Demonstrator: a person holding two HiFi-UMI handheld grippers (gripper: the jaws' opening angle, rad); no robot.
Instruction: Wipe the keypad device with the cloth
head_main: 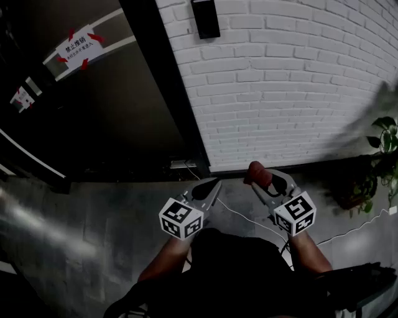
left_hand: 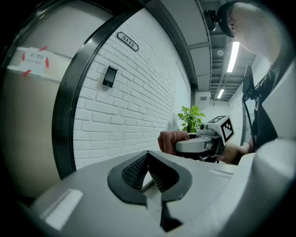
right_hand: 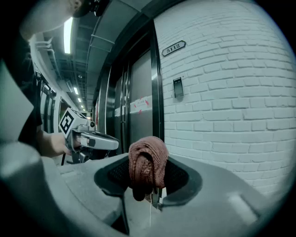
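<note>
White brick wall [head_main: 280, 81] meets a dark door frame [head_main: 165, 87]. The keypad device [head_main: 205, 17] hangs high on the bricks; its top is cut off in the head view and its keys are too small to make out. The right gripper [head_main: 267, 180] is clamped on a bunched reddish cloth [right_hand: 148, 164], which hides the jaw tips. The left gripper [left_hand: 148, 155] has its fingers together, nothing between them. Both are low, well apart from the device. A plant [head_main: 385, 155] is cropped at the right edge.
</note>
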